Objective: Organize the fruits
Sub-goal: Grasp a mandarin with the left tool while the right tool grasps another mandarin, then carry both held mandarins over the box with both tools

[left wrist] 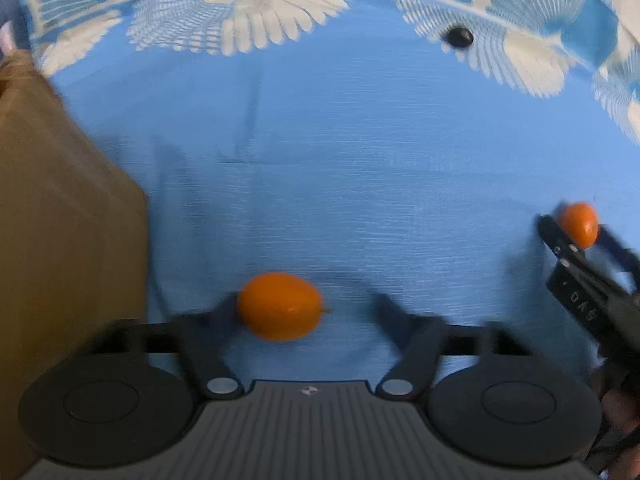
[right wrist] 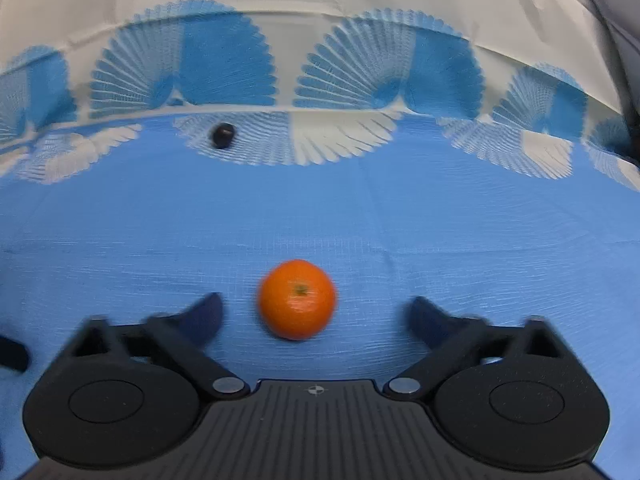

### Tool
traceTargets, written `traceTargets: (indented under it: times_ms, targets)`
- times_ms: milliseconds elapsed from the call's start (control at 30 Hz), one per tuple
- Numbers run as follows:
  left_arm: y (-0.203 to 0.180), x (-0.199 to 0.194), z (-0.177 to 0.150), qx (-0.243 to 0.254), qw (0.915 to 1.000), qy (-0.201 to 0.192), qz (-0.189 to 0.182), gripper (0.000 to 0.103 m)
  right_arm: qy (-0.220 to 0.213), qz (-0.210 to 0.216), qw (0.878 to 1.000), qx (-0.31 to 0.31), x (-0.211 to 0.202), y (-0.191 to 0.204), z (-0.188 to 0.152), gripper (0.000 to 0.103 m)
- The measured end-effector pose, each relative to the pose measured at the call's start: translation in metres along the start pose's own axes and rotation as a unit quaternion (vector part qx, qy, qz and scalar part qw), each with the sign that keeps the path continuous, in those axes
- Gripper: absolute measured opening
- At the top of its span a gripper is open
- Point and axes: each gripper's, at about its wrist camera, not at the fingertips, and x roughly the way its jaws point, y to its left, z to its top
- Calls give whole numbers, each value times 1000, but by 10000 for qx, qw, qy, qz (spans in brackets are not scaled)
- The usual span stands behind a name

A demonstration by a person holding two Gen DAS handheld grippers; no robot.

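The task looks only begun: each spread gripper, left gripper point(left wrist: 308, 312) and right gripper point(right wrist: 316, 316), brackets an orange fruit point(left wrist: 280, 306) point(right wrist: 297, 299) lying on the blue tabletop point(left wrist: 360, 160), neither one pinched yet.

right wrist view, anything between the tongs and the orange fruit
Nothing visible. The orange fruit lies on bare blue cloth between the fingers of the right tongs, with a gap on each side. The small dark fruit sits far beyond, out of the way.
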Motion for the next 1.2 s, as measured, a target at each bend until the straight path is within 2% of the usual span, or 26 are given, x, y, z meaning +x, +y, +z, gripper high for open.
traceTargets:
  times_ms: [33,100,233,467,600,733,933,1067,1200]
  targets:
    - [2,-5,-1,-21,10000,6,-57,46,36,41,9999,-103,-3,3,0,39]
    - [7,-11,-5,-203,9996,11,-199,45,124,104,9998,-98,-8,4,0,39]
    - [7,-27,-12,-186,9994,-77,-268,45,188,70,9998,56,-22,0,0,39]
    - [4,-95,-36,66,9970,-463,-614,45,-118,310,9992,233,-103,3,2,39]
    - [7,-148,-69,369,9936,-781,-732,45,-179,554,9976,381,-160,12,-9,39]
    - [25,-197,-108,504,9911,-965,-760,45,-151,815,9952,522,-217,32,-20,39]
    - [79,-254,-173,297,9920,-1082,-584,45,-294,1455,9881,415,-314,84,-31,39]
    - [119,-279,-213,103,9931,-1072,-455,45,-268,1805,9828,290,-360,118,-38,39]
    - [156,-303,-253,-33,9913,-1306,-174,45,-320,1985,9796,-9,-397,152,-45,39]
